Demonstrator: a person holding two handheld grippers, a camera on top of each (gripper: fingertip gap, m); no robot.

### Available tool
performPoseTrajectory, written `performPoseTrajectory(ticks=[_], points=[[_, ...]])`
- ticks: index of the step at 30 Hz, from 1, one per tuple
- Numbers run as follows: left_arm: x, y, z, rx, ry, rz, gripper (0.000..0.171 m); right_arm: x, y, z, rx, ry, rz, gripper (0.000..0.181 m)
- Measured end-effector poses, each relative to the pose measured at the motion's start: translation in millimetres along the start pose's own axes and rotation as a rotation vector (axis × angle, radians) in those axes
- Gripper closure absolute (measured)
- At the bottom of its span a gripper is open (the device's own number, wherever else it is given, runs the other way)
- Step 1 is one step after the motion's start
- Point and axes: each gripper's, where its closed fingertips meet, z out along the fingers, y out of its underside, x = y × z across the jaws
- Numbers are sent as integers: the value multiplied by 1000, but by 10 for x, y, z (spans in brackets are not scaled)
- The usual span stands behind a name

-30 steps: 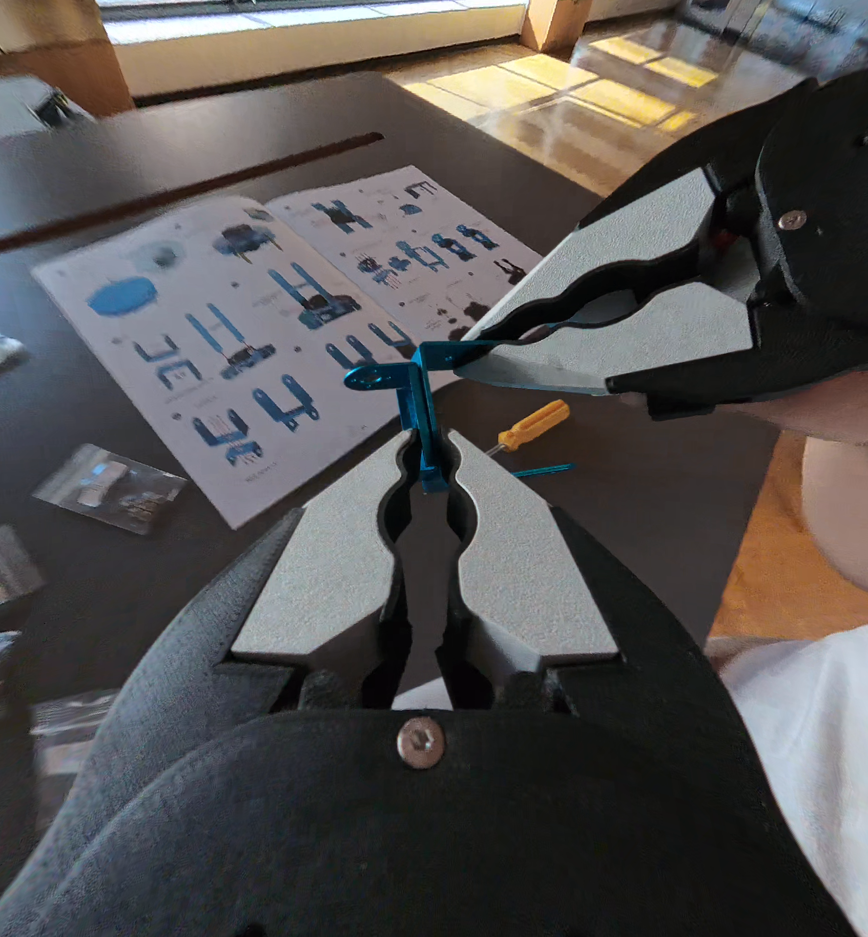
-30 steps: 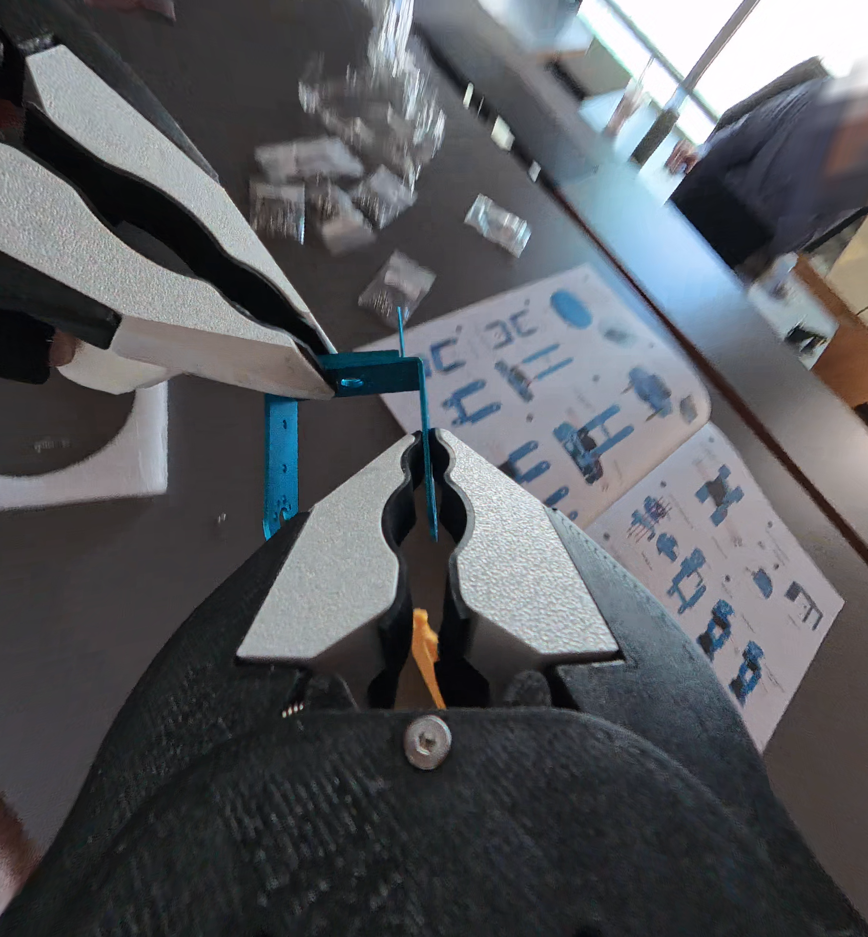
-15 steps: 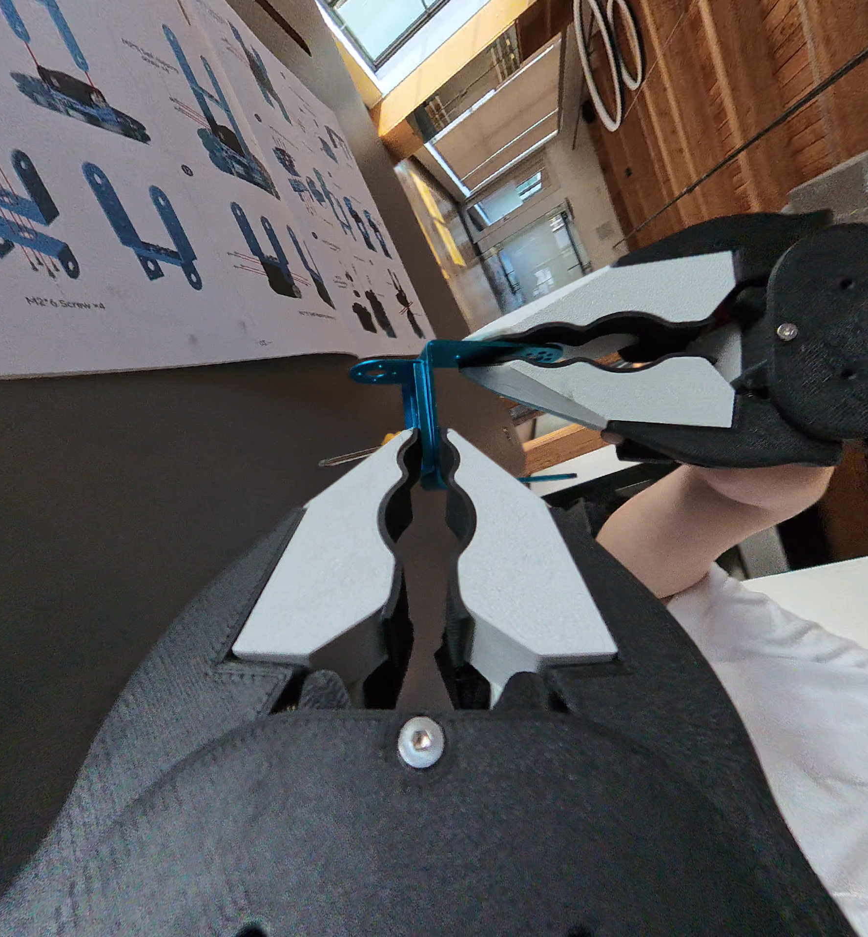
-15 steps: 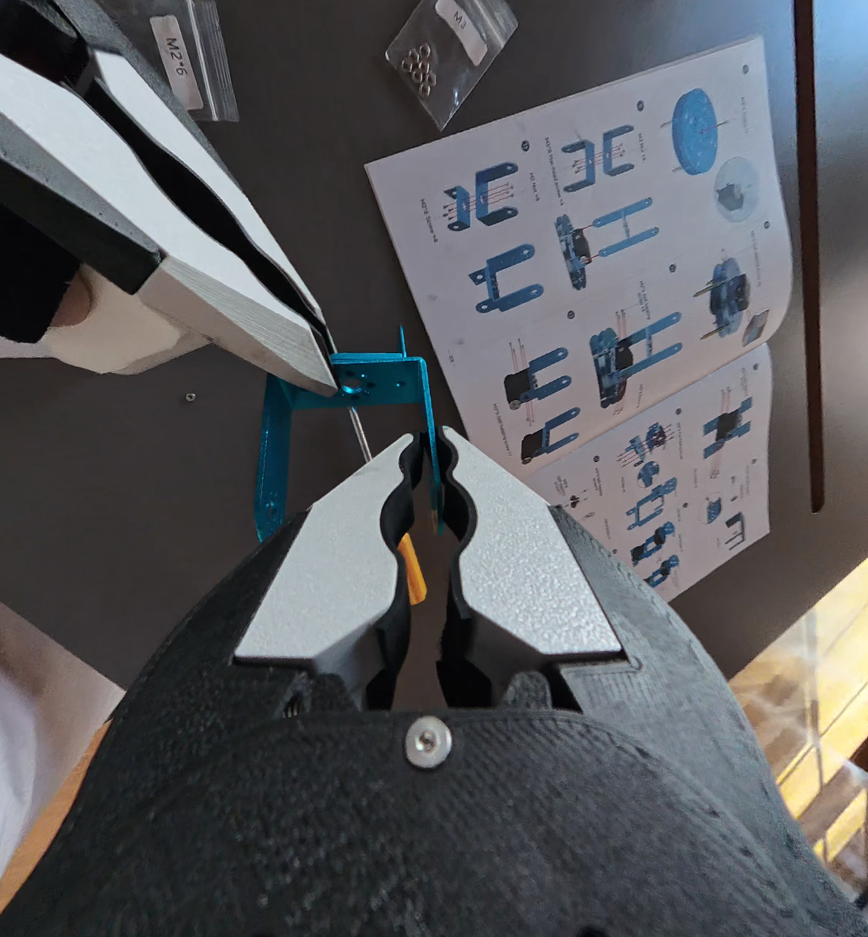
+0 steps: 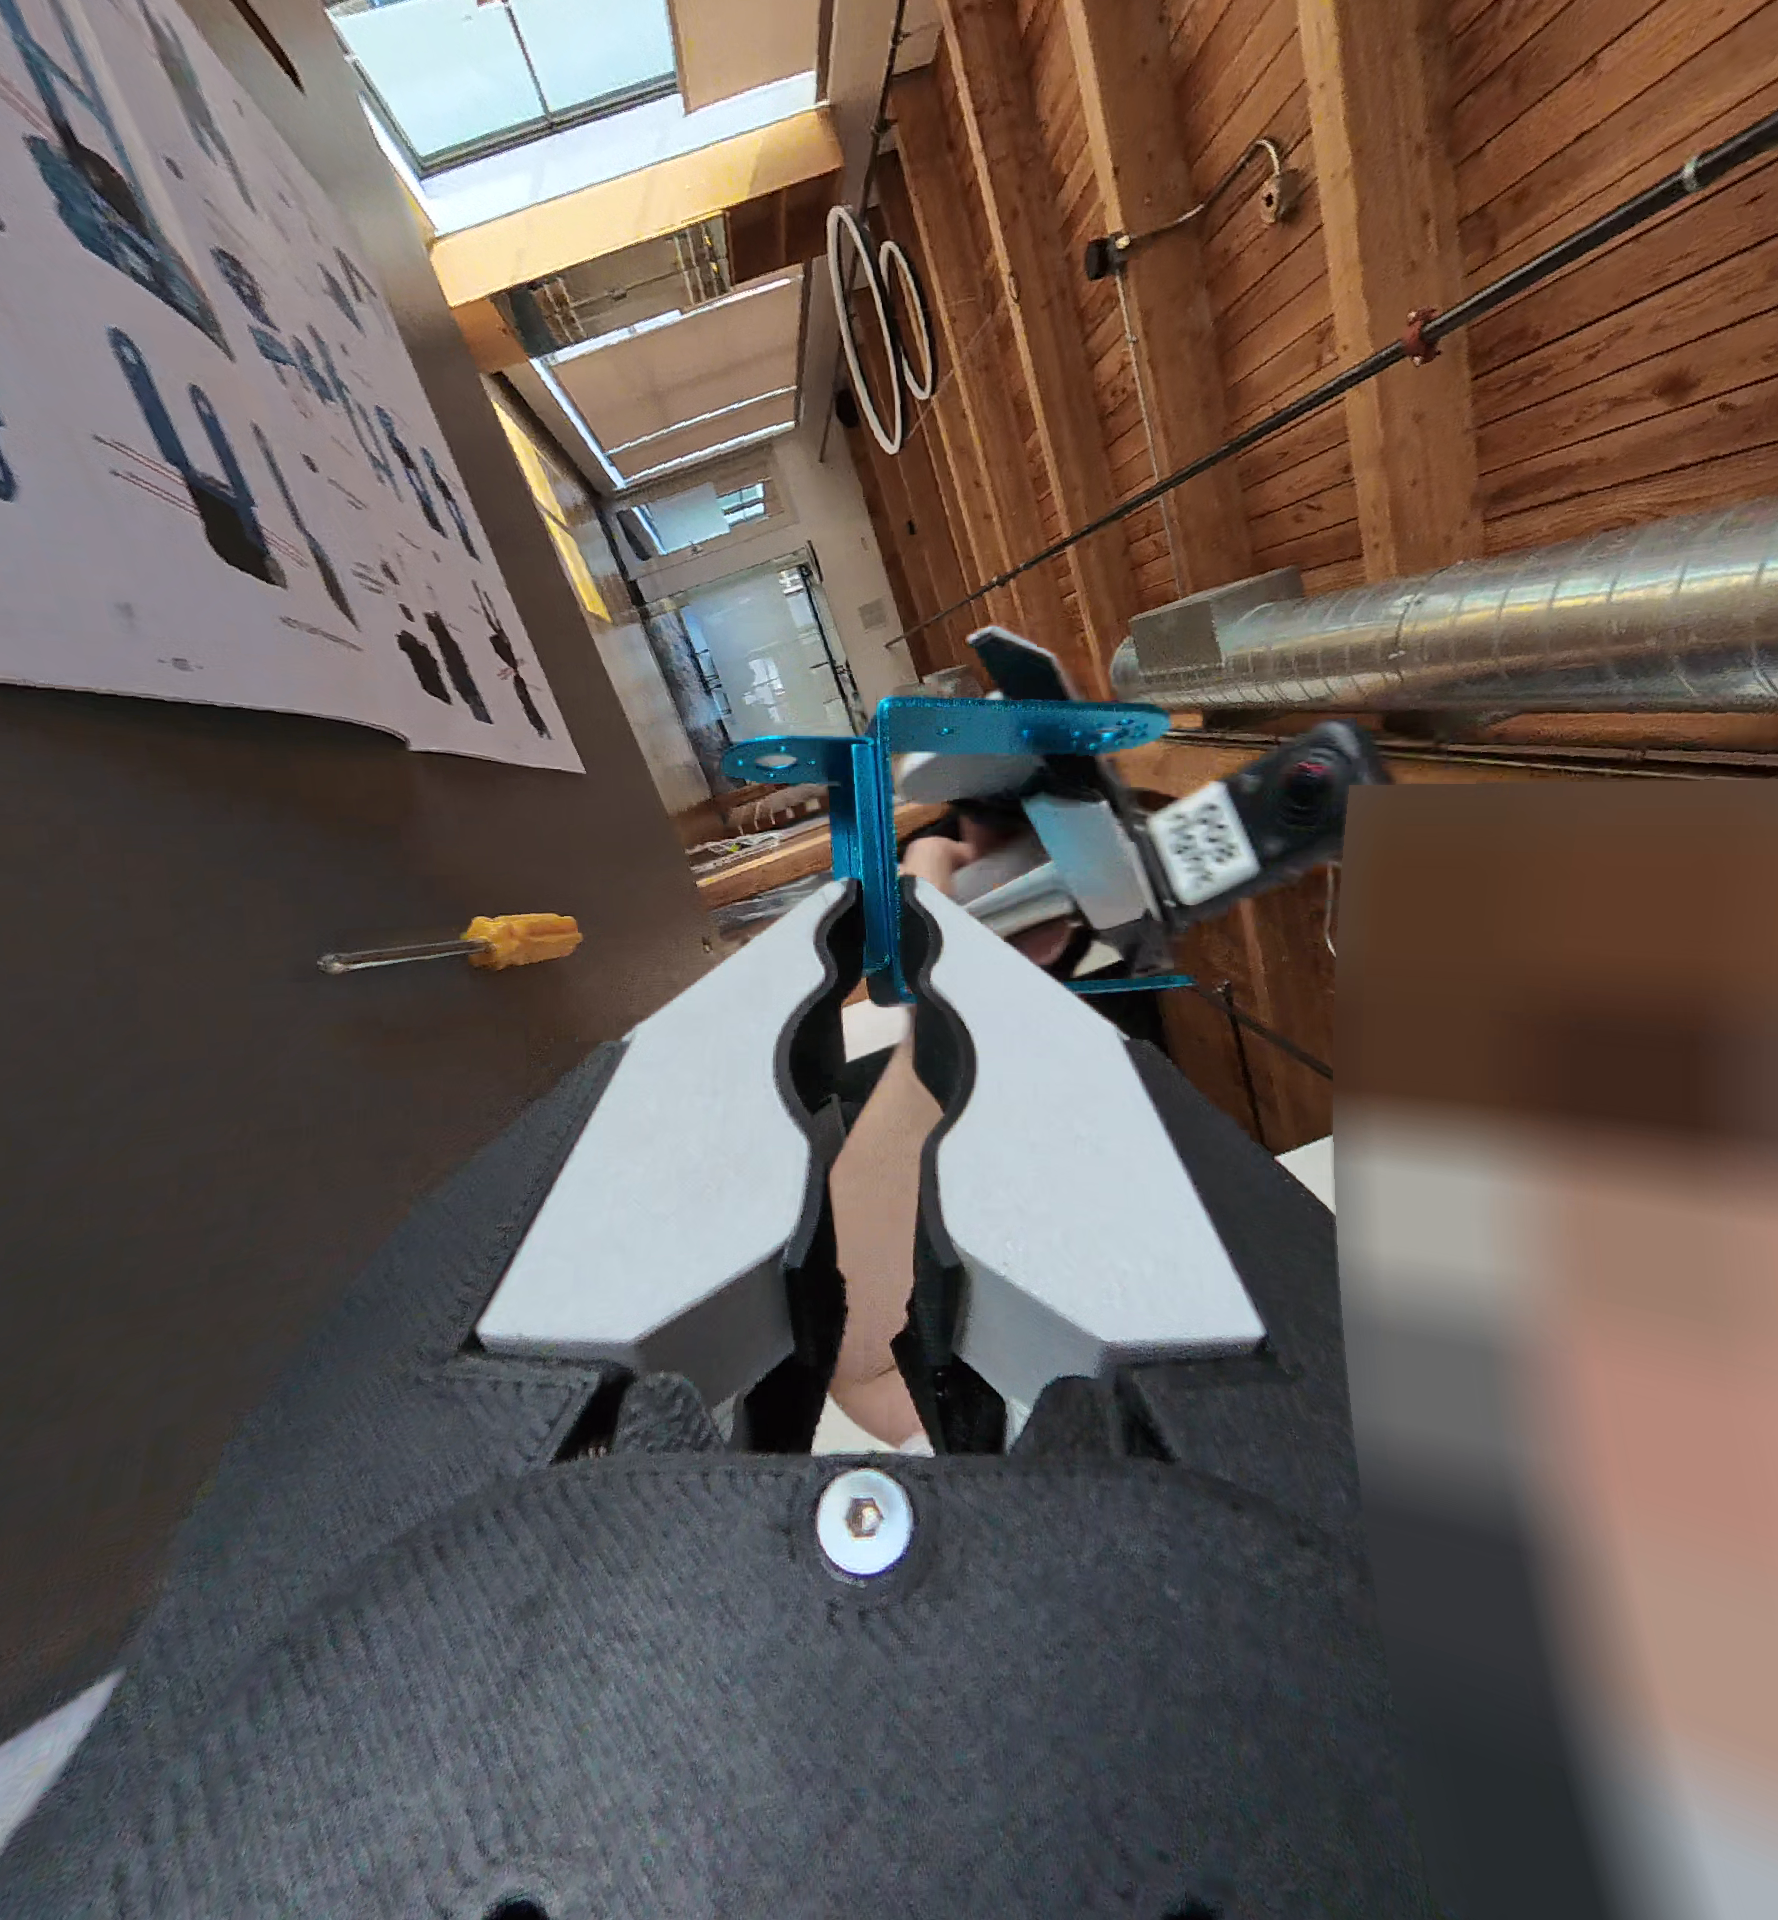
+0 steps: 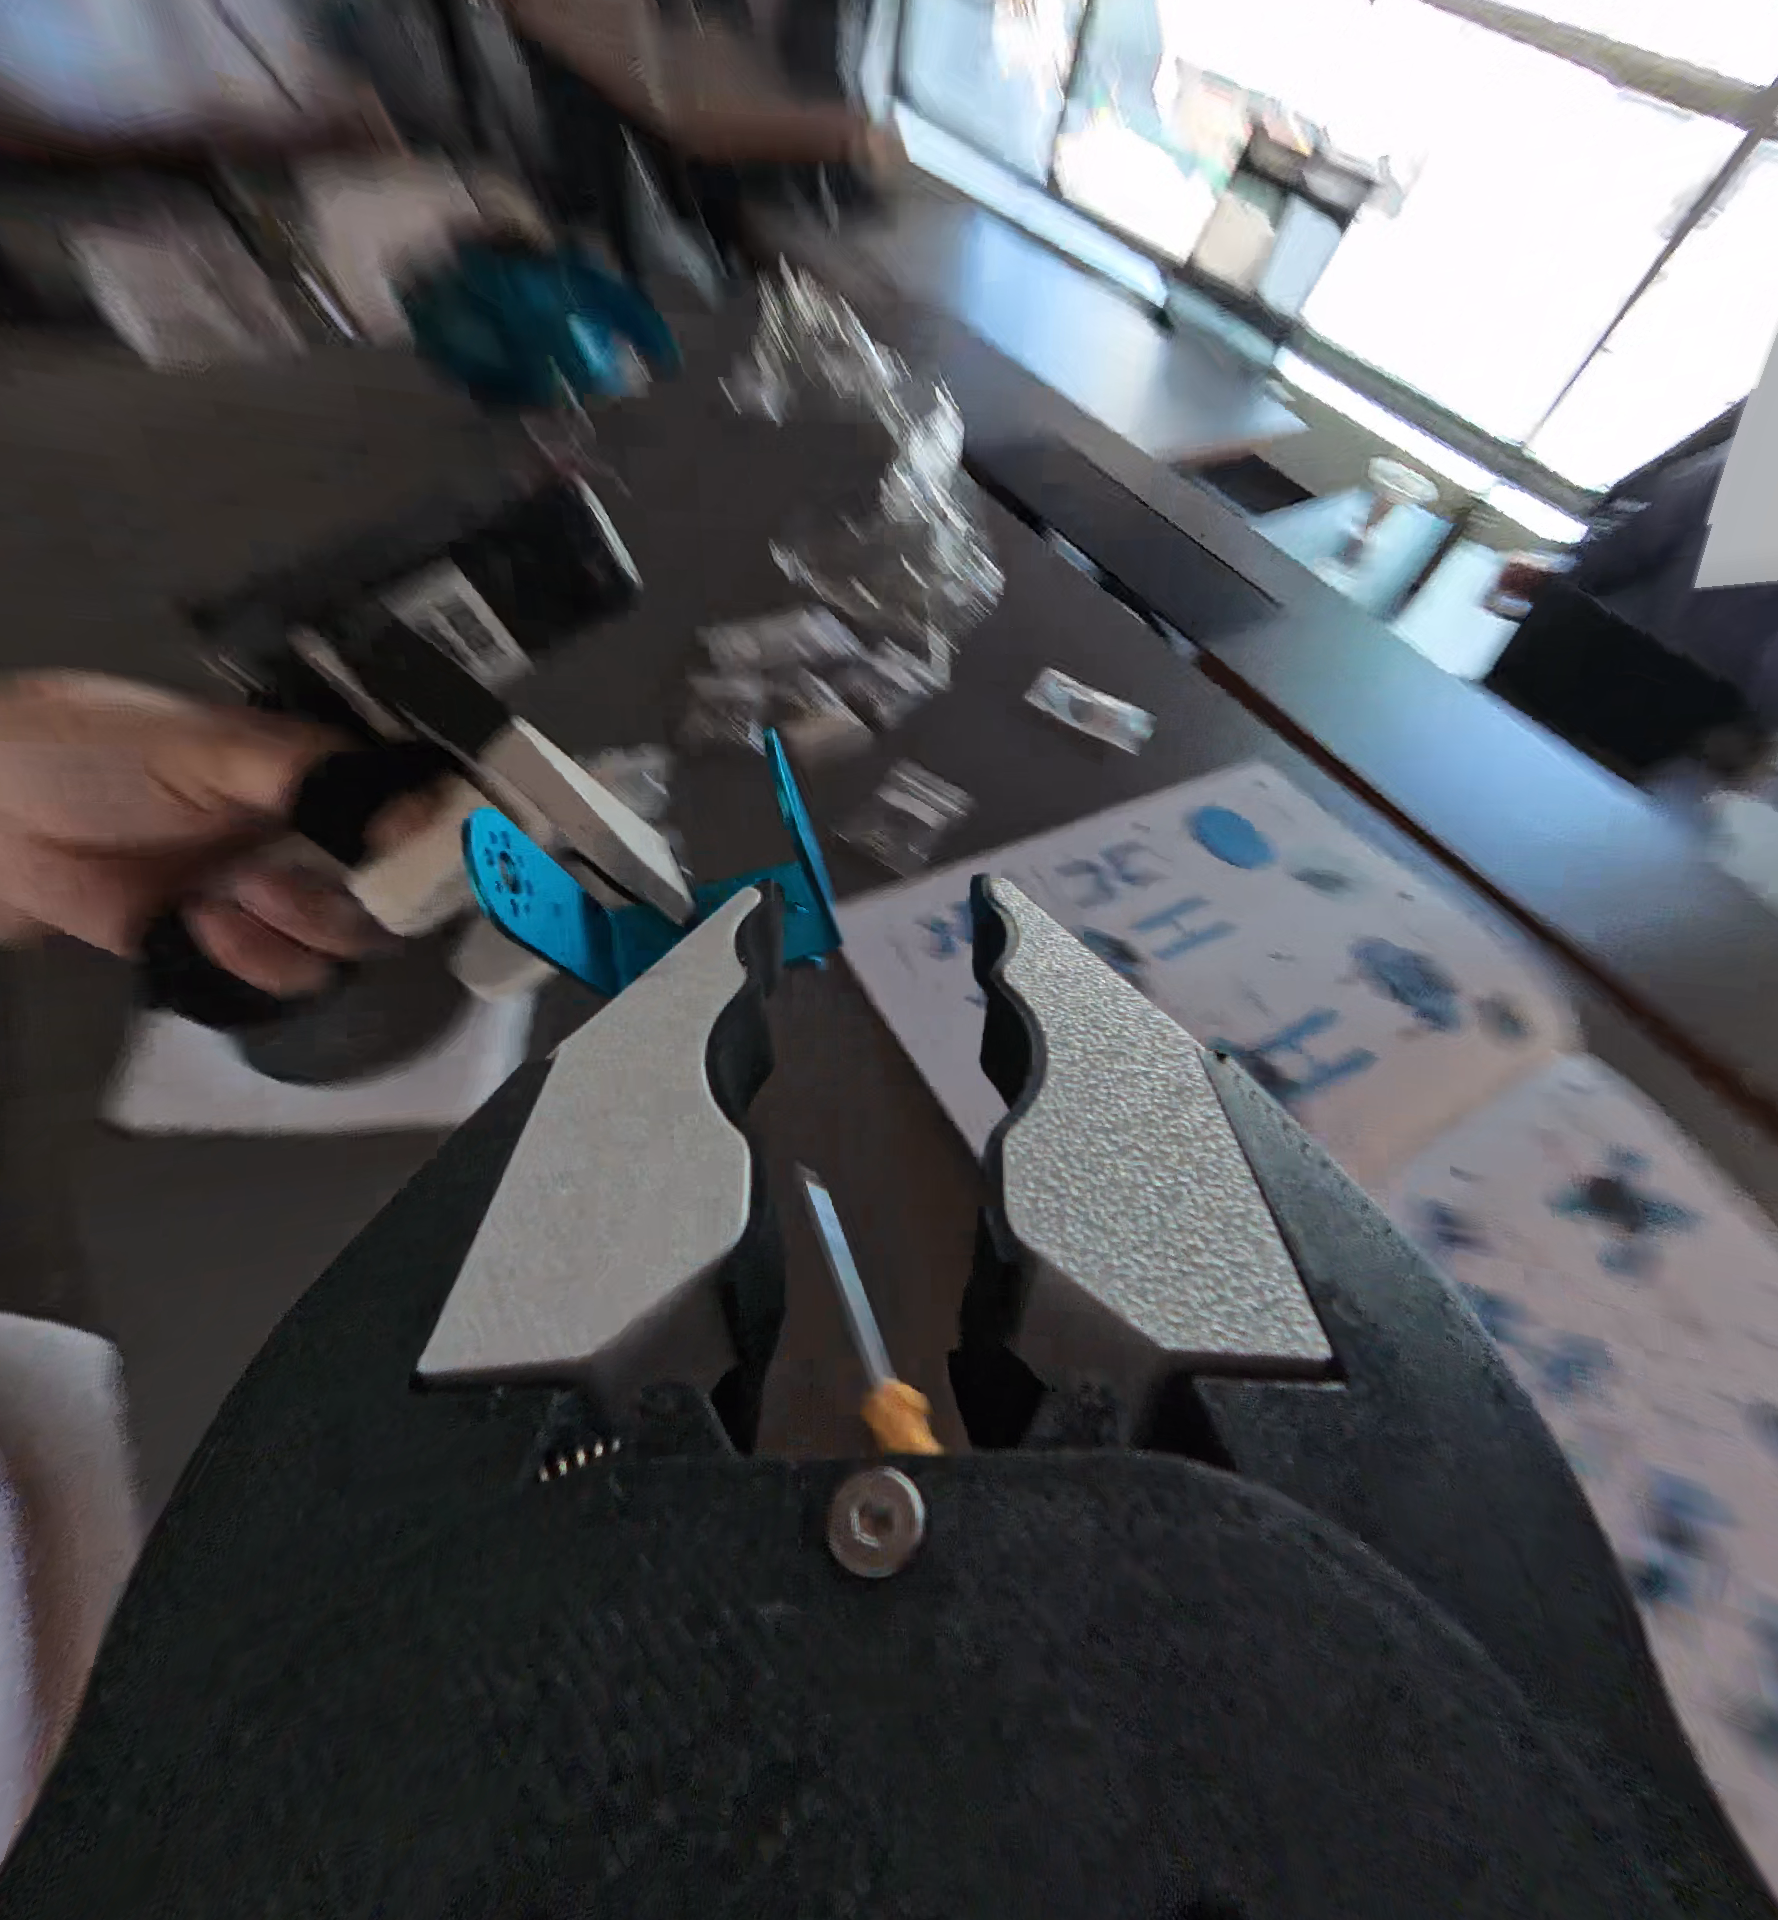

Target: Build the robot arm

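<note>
My left gripper (image 5: 880, 914) is shut on the middle web of a blue metal U-bracket (image 5: 1020, 727) and holds it up off the dark table (image 5: 189, 1039). My right gripper (image 6: 869, 902) is open and empty, its jaws set wide apart. Its tips are just right of the bracket (image 6: 646, 940), whose upright arm stands by the left fingertip. The right wrist view is motion-blurred. In the left wrist view the right gripper's fingers (image 5: 1082, 862) show end-on just behind the bracket. A person's hand (image 6: 85, 821) holds the left gripper.
A yellow-handled screwdriver (image 5: 521, 940) lies on the table, also seen between my right fingers (image 6: 864, 1320). An open instruction booklet (image 6: 1332, 1039) lies to the right. Several small plastic bags (image 6: 864, 623), a white foam piece (image 6: 293, 1086) and blurred blue parts (image 6: 542, 322) lie beyond. The grippers' ends are close to 6 cm from one another.
My right gripper has opened and let go of the bracket's arm, then drawn back a little. My left gripper still holds the bracket. Both views have swung round.
</note>
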Motion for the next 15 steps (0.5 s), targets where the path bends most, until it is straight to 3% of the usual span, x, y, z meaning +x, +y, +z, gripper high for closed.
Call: performPoseTrajectory(ticks=[3,5,10,12,15], points=[[59,124,42,-22,25,-32,167,-150,127,-6,198,-237,329,138],[64,208,85,-37,32,-49,167,-150,188,7,275,-277,409,137],[19,326,178,-61,47,-91,167,-165,373,51,271,-247,364,149],[-28,337,202,-67,47,-109,167,-251,384,24,275,-308,367,172],[-81,329,216,-73,52,-128,167,-211,444,45,254,-259,347,173]])
